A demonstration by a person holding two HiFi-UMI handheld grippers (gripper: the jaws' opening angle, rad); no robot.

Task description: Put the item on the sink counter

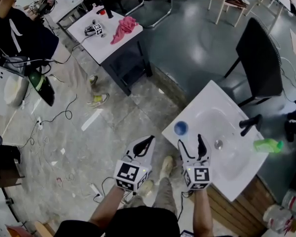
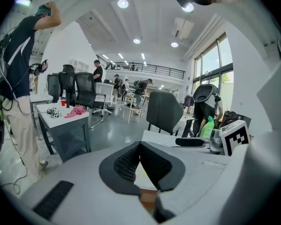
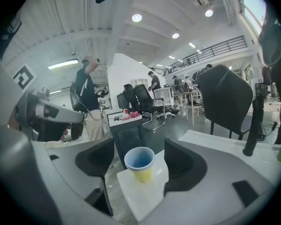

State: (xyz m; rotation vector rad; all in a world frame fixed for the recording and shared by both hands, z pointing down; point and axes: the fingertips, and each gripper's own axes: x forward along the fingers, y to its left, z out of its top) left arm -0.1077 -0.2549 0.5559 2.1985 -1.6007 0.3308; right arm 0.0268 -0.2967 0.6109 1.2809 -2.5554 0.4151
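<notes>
Cup [image 3: 139, 164] stands upright on sink counter's [image 1: 206, 102] near-left corner, apparently placed: right gripper [image 1: 190, 141] jaws spread, not touching it; left gripper [image 2: 139, 145] closed, empty, idle.

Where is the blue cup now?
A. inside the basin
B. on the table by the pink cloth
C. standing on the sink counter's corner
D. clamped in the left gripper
C: the cup stands upright on the sink counter corner, ahead of the open right gripper, untouched.
</notes>
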